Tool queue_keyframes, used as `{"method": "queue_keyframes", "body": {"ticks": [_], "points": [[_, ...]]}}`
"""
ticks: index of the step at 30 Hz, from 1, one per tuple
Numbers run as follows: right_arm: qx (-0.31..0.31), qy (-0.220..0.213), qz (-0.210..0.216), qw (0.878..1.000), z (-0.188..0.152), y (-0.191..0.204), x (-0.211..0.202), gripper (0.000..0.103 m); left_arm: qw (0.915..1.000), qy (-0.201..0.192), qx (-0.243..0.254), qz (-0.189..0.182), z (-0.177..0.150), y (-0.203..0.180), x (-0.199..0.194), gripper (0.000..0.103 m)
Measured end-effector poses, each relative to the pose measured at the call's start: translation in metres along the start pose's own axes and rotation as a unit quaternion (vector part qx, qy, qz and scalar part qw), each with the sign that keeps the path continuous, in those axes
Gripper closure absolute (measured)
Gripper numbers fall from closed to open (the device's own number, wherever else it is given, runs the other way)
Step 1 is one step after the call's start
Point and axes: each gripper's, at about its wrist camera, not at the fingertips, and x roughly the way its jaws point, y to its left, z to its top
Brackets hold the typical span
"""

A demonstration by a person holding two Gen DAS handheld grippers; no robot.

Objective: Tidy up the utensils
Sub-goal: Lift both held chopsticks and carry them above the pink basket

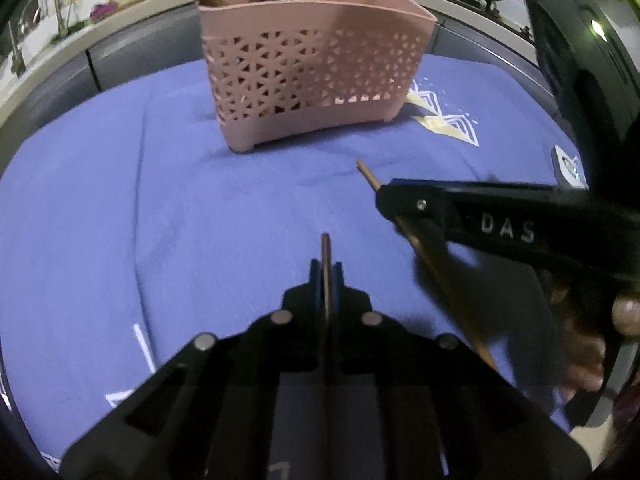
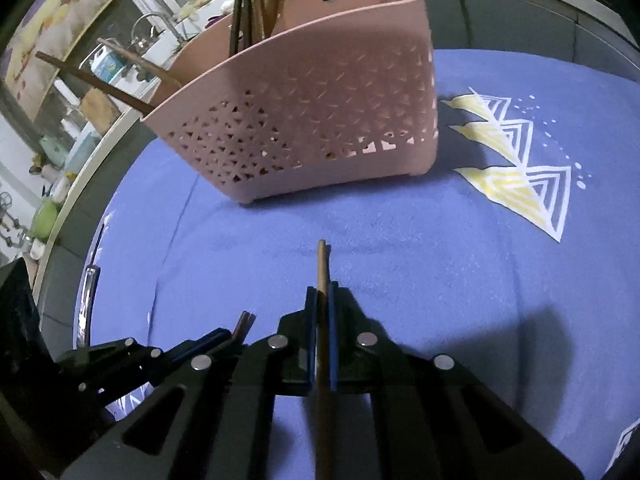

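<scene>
— Pink plastic, that utensil basket point(image 1: 312, 68)? Where does it stand?

— Upright on the blue cloth point(image 1: 160, 220), toward the far side, with brown sticks poking over its rim at the left end. Its near wall is pierced with small triangles, and the right part of the opening looks free.

— And the tools?

— The left gripper point(image 1: 326, 276) is clenched on a brown chopstick point(image 1: 325, 252) that runs straight forward between its pads, tip just past them. The right gripper point(image 2: 323, 300) is clamped on a second chopstick point(image 2: 321, 264) the same way, held above the cloth.

— Room between them and the basket?

— A bare stretch of cloth lies ahead of both tips. The two grippers sit close together, the right one crossing the left camera's right side. Grey surface borders the cloth at the far edge, behind the basket
</scene>
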Motion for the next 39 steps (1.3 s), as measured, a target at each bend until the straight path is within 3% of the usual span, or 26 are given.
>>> {"method": "queue_keyframes", "body": {"ticks": [2,5,11,15,19,29,34,39], "points": [[0.004,-0.018,0.011,1.000,-0.005,0.001,-0.012,0.098,0.9998,0.002,-0.018,-0.010,0.000,0.008,-0.005,0.099],[-0.008,-0.059,0.028,0.998,-0.011,0.011,-0.042,0.098,0.9979,-0.032,-0.047,-0.031,0.003,0.024,-0.032,0.099],[-0.057,-0.163,0.053,0.983,-0.029,0.034,-0.113,0.098,0.9847,-0.149,-0.071,-0.054,0.009,0.044,-0.122,0.099],[-0.078,-0.220,0.067,0.970,-0.043,0.045,-0.152,0.098,0.9746,-0.204,-0.070,-0.059,0.007,0.045,-0.164,0.099],[-0.085,-0.239,0.063,0.965,-0.048,0.054,-0.164,0.098,0.9700,-0.230,-0.057,-0.055,0.002,0.039,-0.184,0.099],[-0.076,-0.242,0.059,0.965,-0.044,0.053,-0.167,0.098,0.9714,-0.223,-0.052,-0.063,0.004,0.032,-0.181,0.099],[-0.064,-0.271,0.065,0.958,-0.021,0.054,-0.184,0.098,0.9603,-0.261,-0.065,-0.075,0.032,0.041,-0.211,0.099],[-0.073,-0.331,0.038,0.940,0.027,0.070,-0.208,0.098,0.9372,-0.330,-0.087,-0.073,0.077,0.049,-0.248,0.099]]}}
